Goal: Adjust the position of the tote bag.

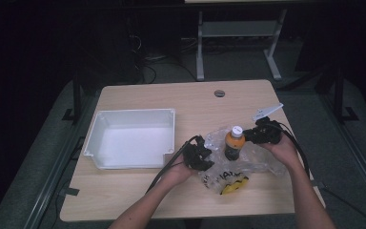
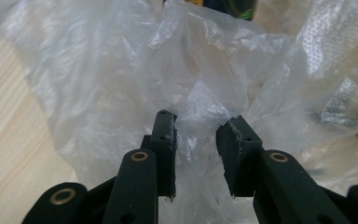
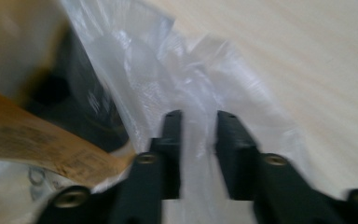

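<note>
High view, orange bottle [image 1: 234, 142] upright in clear plastic bag [image 1: 262, 162], white tray [image 1: 130, 138] empty, left tongs [image 2: 196, 140] and right tongs [image 3: 199, 135] apart around film.

The right gripper view is motion-blurred, so the orange-labelled drink bottle [image 3: 32, 140] is just a smear cut by the left edge. The crinkly clear plastic bag [image 2: 121, 84] hides that bottle's base.

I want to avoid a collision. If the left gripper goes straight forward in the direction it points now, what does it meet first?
The left gripper would meet the clear plastic bag first; a fold of it already lies between the open jaws. Beyond the bag stands the bottle, though how far off is hard to judge.
</note>
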### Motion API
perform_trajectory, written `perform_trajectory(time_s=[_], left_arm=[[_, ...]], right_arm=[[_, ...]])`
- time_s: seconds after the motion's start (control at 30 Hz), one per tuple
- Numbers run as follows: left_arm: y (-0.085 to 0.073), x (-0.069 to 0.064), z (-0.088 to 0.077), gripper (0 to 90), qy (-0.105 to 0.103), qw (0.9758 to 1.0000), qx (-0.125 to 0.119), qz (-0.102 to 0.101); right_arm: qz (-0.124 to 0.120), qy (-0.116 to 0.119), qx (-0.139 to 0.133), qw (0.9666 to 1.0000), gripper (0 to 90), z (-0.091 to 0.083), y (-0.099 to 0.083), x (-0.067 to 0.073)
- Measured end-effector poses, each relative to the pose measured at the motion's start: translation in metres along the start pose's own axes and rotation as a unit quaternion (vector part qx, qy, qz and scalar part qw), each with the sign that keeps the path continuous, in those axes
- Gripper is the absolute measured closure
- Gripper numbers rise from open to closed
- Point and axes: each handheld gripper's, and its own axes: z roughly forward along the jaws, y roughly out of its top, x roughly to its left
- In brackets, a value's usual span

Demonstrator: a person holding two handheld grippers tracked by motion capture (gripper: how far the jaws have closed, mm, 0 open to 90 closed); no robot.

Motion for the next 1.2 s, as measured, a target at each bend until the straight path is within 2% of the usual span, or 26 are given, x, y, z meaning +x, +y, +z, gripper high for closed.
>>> perform_trajectory(time_s=[0.03,0.07,0.1,0.3,0.33,0.47,0.53,0.6,0.7,0.77,0.83,0.87,0.9,0.93,0.97,1.0,1.03,1.07,1.1,1.13,1.2], left_arm=[[0.0,0.0,0.0,70.1,0.0,1.0,0.0,0.0],[-0.001,0.0,0.001,71.3,0.003,1.0,-0.001,-0.001],[-0.001,0.0,0.001,71.8,0.003,1.0,0.0,0.001],[-0.007,0.002,0.001,73.4,0.003,1.0,0.0,-0.009],[-0.009,0.001,0.002,73.6,0.004,0.9999,0.0,-0.015],[-0.011,-0.001,0.004,74.6,0.009,0.9999,0.006,-0.01],[-0.011,-0.003,0.004,74.5,0.012,0.9999,0.009,-0.006],[-0.012,-0.004,0.004,74.5,0.015,0.9998,0.009,-0.004],[-0.013,-0.004,0.003,73.6,0.016,0.9998,0.008,-0.002],[-0.014,-0.003,0.001,72.5,0.012,0.9999,0.01,-0.002],[-0.014,-0.003,0.0,72.2,0.009,0.9999,0.007,-0.004],[-0.014,-0.002,-0.002,72.3,0.008,0.9999,0.011,0.002],[-0.014,-0.002,-0.002,72.3,0.009,0.9999,0.01,0.001],[-0.014,-0.002,-0.002,72.2,0.008,0.9999,0.014,0.001],[-0.014,-0.003,-0.002,72.1,0.008,0.9999,0.013,-0.001],[-0.015,-0.003,-0.001,72.0,0.008,0.9999,0.013,-0.003],[-0.015,-0.003,-0.001,71.9,0.008,0.9999,0.013,-0.003],[-0.015,-0.004,0.001,71.7,0.01,0.9999,0.009,-0.008],[-0.015,-0.004,0.001,71.7,0.01,0.9999,0.009,-0.008],[-0.014,-0.004,0.001,71.6,0.016,0.9999,0.005,-0.002],[-0.014,-0.005,0.001,71.3,0.02,0.9998,0.005,0.004]], right_arm=[[0.0,0.0,0.0,1.0,78.6,0.0,0.0,0.0],[0.0,0.005,0.015,0.9999,85.5,0.006,-0.001,0.001],[-0.001,0.006,0.023,0.9997,86.6,0.009,-0.002,0.001],[0.004,-0.004,0.036,0.9993,88.7,0.014,-0.007,-0.001],[0.006,-0.014,0.042,0.999,88.9,0.015,-0.009,-0.003],[0.022,-0.027,0.042,0.9985,89.1,0.015,-0.015,-0.008],[0.024,-0.025,0.044,0.9984,89.0,0.015,-0.017,-0.009],[0.021,-0.035,0.042,0.9983,89.0,0.015,-0.02,-0.007],[0.027,-0.037,0.041,0.9981,88.7,0.015,-0.024,-0.008],[0.033,-0.035,0.032,0.9983,85.3,0.013,-0.027,-0.008],[0.026,-0.046,0.012,0.9985,78.0,0.004,-0.029,-0.005],[0.027,-0.049,0.002,0.9984,73.2,-0.001,-0.029,-0.004],[0.027,-0.049,0.002,0.9984,73.2,-0.001,-0.029,-0.004],[0.029,-0.053,-0.017,0.998,69.8,-0.012,-0.029,-0.001],[0.029,-0.055,-0.024,0.9978,67.6,-0.017,-0.029,0.001],[0.024,-0.056,-0.034,0.9976,66.2,-0.025,-0.03,0.004],[0.024,-0.056,-0.034,0.9976,66.2,-0.025,-0.03,0.004],[0.016,-0.059,-0.044,0.9972,64.3,-0.037,-0.03,0.01],[0.016,-0.059,-0.044,0.9972,64.3,-0.037,-0.03,0.01],[0.001,-0.06,-0.051,0.9969,63.3,-0.047,-0.031,0.018],[-0.014,-0.055,-0.058,0.9967,62.8,-0.057,-0.032,0.027]])
